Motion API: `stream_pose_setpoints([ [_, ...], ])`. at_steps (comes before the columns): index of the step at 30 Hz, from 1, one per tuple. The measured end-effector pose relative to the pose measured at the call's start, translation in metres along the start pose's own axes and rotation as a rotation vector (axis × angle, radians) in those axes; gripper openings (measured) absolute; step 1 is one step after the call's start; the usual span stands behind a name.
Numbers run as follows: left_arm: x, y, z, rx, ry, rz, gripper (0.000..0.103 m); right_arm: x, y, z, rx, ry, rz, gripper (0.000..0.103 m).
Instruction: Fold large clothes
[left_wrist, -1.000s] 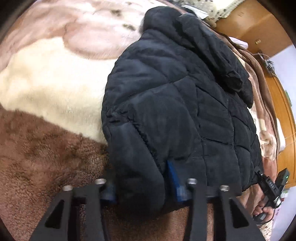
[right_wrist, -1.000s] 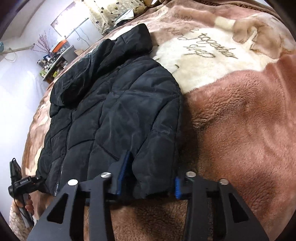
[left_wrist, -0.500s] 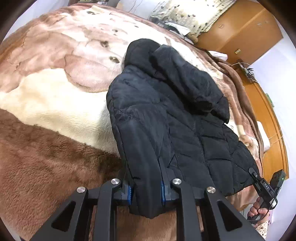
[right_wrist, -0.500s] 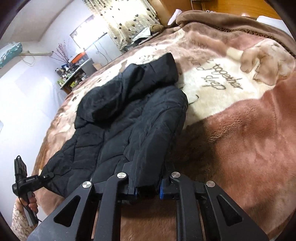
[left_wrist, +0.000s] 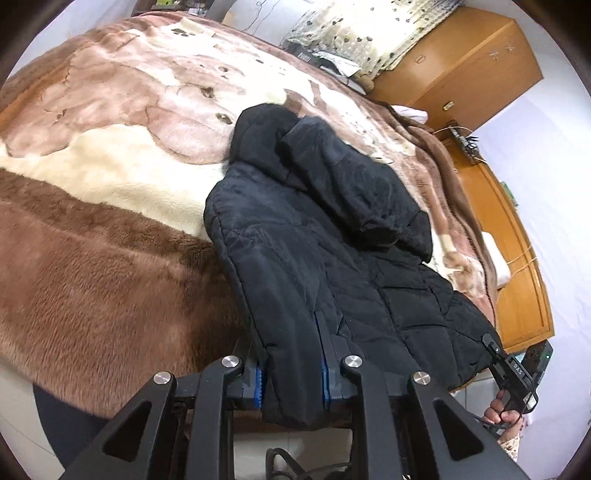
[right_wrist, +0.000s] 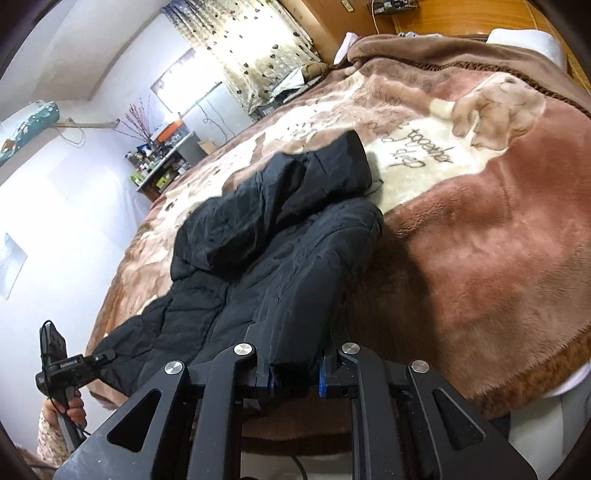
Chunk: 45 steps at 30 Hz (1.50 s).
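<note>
Left gripper (left_wrist: 291, 380) and right gripper (right_wrist: 295, 376) each pinch a thick jacket (left_wrist: 332, 240) corner; slick padding could slip out, dropping the hem onto the bed (left_wrist: 92, 258) ahead.

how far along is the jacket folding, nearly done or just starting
Early. Done: the black puffer jacket is laid out on the blanket, one sleeve folded across its chest. In hand: the left gripper and right gripper are each shut on the jacket's near hem, lifting it off the bed edge. Left: carrying the hem up toward the hood and tidying the fold.
</note>
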<state>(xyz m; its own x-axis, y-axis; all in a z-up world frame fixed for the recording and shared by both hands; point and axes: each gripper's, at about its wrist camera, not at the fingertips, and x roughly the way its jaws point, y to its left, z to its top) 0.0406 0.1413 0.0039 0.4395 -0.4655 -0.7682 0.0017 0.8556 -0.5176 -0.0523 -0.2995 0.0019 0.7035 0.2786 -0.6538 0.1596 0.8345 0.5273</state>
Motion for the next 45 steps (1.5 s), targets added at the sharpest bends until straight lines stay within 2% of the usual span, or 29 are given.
stream_pose_setpoints([
  [5,-0.017,-0.009,-0.008,-0.008,-0.018,-0.031,0.021,-0.018,0.005,0.004,-0.011,-0.029,0.011,0.015],
  [8,-0.019,-0.011,0.003,-0.026,-0.018,-0.059,0.021,-0.016,0.005,0.012,-0.006,-0.034,0.021,0.015],
  [11,-0.019,-0.016,0.019,-0.033,-0.032,-0.069,0.021,-0.012,0.009,0.027,-0.005,-0.044,0.029,0.015],
  [15,-0.017,-0.033,0.053,0.015,-0.050,-0.061,0.021,-0.007,0.019,0.047,-0.039,-0.055,0.028,0.015],
  [23,-0.003,-0.050,0.126,0.024,-0.092,-0.046,0.021,0.020,0.034,0.108,-0.067,-0.059,0.007,0.015],
  [30,0.023,-0.047,0.183,-0.015,-0.105,-0.014,0.022,0.061,0.040,0.160,-0.040,-0.037,-0.008,0.015],
  [33,0.038,-0.046,0.203,-0.022,-0.101,0.023,0.022,0.078,0.040,0.177,-0.033,-0.028,-0.016,0.015],
  [41,0.100,-0.028,0.257,-0.082,-0.027,0.078,0.022,0.142,0.039,0.218,-0.005,0.036,-0.078,0.015],
  [45,0.131,-0.016,0.277,-0.128,0.002,0.091,0.023,0.180,0.029,0.235,0.026,0.100,-0.117,0.016],
])
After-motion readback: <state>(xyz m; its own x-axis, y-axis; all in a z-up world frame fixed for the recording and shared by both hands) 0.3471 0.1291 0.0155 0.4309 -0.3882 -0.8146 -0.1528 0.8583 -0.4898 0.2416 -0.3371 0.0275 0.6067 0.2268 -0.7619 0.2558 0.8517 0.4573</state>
